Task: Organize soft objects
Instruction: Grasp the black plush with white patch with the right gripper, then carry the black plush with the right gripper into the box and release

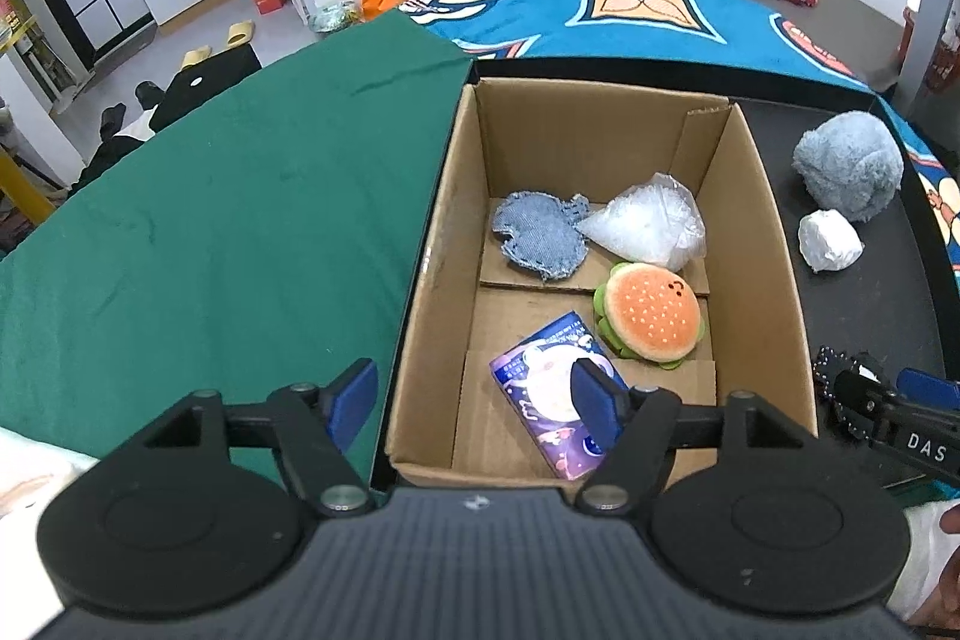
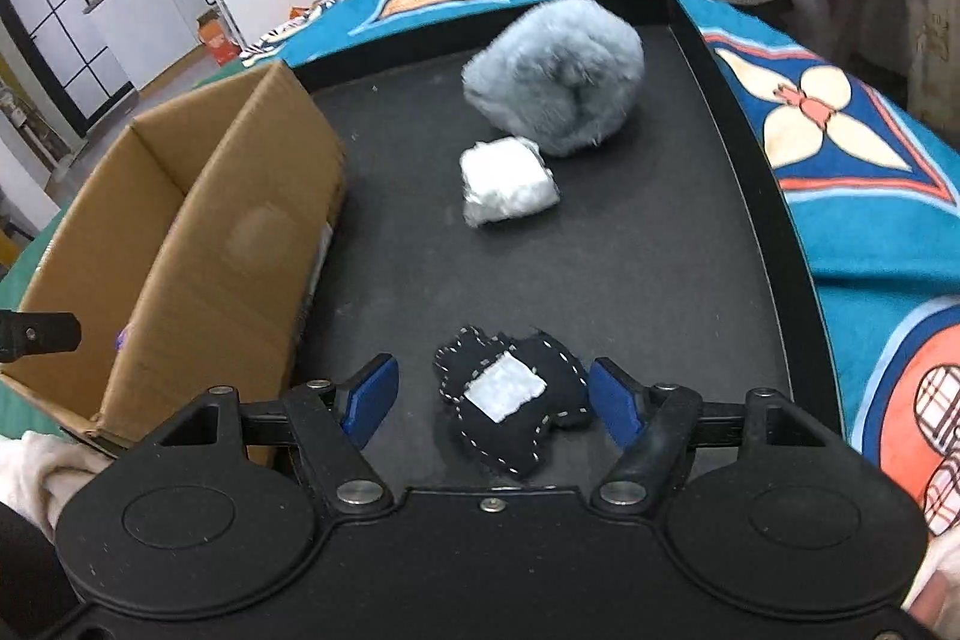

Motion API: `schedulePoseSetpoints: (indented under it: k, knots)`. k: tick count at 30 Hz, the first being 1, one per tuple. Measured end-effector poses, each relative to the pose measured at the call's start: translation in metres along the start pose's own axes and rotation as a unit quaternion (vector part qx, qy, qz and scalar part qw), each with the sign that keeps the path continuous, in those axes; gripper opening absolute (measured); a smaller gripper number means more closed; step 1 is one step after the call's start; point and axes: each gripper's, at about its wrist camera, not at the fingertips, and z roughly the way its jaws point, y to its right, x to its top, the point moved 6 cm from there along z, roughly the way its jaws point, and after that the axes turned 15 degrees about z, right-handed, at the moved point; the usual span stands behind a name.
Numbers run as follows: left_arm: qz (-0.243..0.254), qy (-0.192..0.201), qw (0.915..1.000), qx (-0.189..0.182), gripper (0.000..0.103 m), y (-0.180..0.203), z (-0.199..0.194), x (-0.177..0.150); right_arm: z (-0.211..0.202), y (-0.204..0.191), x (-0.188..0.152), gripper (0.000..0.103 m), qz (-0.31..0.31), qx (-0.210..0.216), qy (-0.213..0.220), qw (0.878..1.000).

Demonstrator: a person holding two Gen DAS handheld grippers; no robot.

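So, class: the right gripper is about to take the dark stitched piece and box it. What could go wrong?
1. The dark stitched piece lies flat between the open right gripper, so the fingers may slide over it.
2. The cardboard box wall stands close by; the carry could clip it.

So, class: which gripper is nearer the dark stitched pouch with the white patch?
Right. The right gripper is open with the dark stitched pouch between its fingers; the left gripper hangs open over the cardboard box, further away.
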Motion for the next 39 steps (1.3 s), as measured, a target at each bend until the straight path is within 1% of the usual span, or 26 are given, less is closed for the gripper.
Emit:
schedulePoseSetpoints:
  k: [5, 7, 9, 10, 11, 12, 15, 24, 28, 32, 39]
  knots:
    - [0.01, -0.008, 0.9999, 0.005, 0.07, 0.006, 0.004, 0.001, 0.006, 0.003, -0.001, 0.069, -0.004, -0.01, -0.003, 1.0]
    - [0.01, -0.01, 0.9999, 0.005, 0.071, 0.007, 0.005, 0.001, 0.011, 0.004, -0.002, 0.06, -0.007, -0.014, -0.006, 1.0]
    - [0.012, -0.013, 0.9998, 0.006, 0.071, 0.009, 0.007, 0.001, 0.015, 0.005, -0.003, 0.048, -0.017, -0.023, -0.008, 1.0]
    - [0.013, -0.015, 0.9998, 0.006, 0.072, 0.009, 0.008, 0.002, 0.015, 0.004, -0.003, 0.045, -0.025, -0.028, -0.004, 0.999]
    - [0.014, -0.016, 0.9997, 0.008, 0.072, 0.009, 0.008, 0.002, 0.015, 0.003, -0.003, 0.04, -0.037, -0.036, 0.0, 0.999]
    - [0.013, -0.017, 0.9997, 0.008, 0.072, 0.009, 0.007, 0.003, 0.014, 0.003, -0.002, 0.038, -0.041, -0.037, 0.0, 0.998]
    - [0.012, -0.014, 0.9998, 0.01, 0.072, 0.008, 0.005, 0.004, 0.01, 0.007, 0.001, 0.036, -0.033, -0.031, 0.001, 0.999]
    - [0.01, -0.009, 0.9999, 0.01, 0.072, 0.001, 0.0, 0.001, -0.008, 0.002, 0.009, 0.036, -0.042, -0.028, 0.024, 0.998]
    - [0.011, -0.006, 0.9999, 0.01, 0.072, -0.003, -0.001, -0.001, -0.015, -0.003, 0.013, 0.036, -0.045, -0.026, 0.035, 0.998]
    - [0.002, -0.002, 1.0, 0.006, 0.072, -0.009, -0.002, -0.003, -0.028, -0.014, 0.02, 0.036, -0.053, -0.006, 0.05, 0.997]
    - [-0.014, 0.01, 0.9999, 0.001, 0.072, -0.022, -0.008, -0.003, -0.042, -0.033, 0.024, 0.036, -0.07, 0.007, 0.063, 0.996]
